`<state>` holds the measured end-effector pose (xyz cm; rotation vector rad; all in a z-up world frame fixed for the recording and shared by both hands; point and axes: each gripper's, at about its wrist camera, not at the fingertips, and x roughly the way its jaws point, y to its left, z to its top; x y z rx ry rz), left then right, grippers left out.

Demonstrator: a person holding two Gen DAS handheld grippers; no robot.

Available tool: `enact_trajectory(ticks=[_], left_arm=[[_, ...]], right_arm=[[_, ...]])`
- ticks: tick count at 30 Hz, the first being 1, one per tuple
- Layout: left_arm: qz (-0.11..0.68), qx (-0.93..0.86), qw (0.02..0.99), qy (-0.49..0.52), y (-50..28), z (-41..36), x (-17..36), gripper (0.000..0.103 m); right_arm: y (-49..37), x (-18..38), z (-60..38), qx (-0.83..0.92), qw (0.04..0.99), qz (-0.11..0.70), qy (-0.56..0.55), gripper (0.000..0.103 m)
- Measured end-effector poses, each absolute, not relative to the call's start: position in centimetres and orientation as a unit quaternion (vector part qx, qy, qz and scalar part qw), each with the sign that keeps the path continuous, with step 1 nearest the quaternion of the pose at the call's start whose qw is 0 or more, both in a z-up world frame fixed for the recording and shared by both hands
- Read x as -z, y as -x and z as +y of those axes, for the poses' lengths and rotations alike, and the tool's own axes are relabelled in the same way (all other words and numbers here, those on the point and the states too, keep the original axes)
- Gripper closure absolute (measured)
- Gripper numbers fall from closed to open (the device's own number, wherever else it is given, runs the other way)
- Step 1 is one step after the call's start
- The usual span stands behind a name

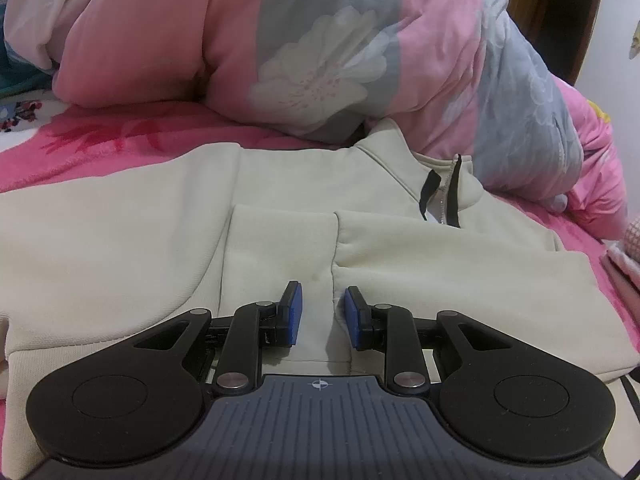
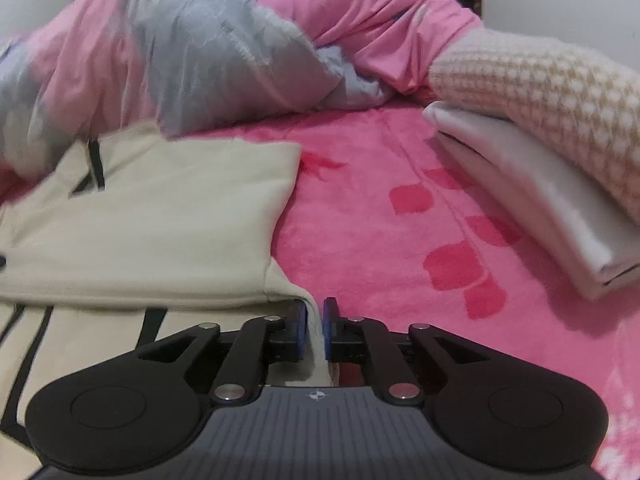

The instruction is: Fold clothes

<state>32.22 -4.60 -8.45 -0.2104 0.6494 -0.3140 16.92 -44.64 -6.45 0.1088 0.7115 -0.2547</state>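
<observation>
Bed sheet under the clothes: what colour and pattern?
Bright pink bed sheet with darker red leaf-like shapes; clearest in the right wrist view.

A bedroom in a home: a bed spread with a pink plush blanket [image 2: 380, 152], a heaped floral duvet [image 1: 320, 48] (pink and grey), folded linens [image 2: 532, 184] stacked nearby, and a dark wooden doorway [image 1: 568, 20] in a white wall.

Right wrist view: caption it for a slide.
Right gripper pinches the cream jacket edge on a pink bedsheet, folded clothes stacked alongside.
</observation>
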Motion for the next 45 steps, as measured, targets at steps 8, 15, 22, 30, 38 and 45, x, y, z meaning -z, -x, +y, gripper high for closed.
enact_trajectory(ticks=[8, 15, 22, 30, 38, 45], left_arm=[[0.316, 0.159, 0.927, 0.121, -32.3, -4.2, 8.6, 0.078], [0.315, 0.165, 0.923, 0.147, -32.4, -3.5, 8.7, 0.078], [0.315, 0.169, 0.920, 0.163, -32.4, -3.1, 8.9, 0.078], [0.314, 0.173, 0.916, 0.177, -32.5, -2.6, 9.0, 0.078], [0.314, 0.175, 0.914, 0.187, -32.6, -2.4, 9.2, 0.078], [0.313, 0.176, 0.914, 0.189, -32.5, -2.4, 9.2, 0.078]], right_arm=[[-14.6, -0.3, -42.6, 0.104, 0.943, 0.317, -0.011, 0.084], [-20.7, 5.5, -41.4, 0.033, 0.929, 0.368, -0.013, 0.086], [-22.7, 3.8, -41.1, 0.033, 0.940, 0.339, 0.003, 0.086], [-27.1, 5.7, -42.2, 0.043, 0.917, 0.396, -0.011, 0.086], [-33.2, 7.4, -45.0, 0.060, 0.914, 0.395, -0.063, 0.086], [-35.3, 5.3, -46.7, 0.079, 0.920, 0.369, -0.110, 0.085]])
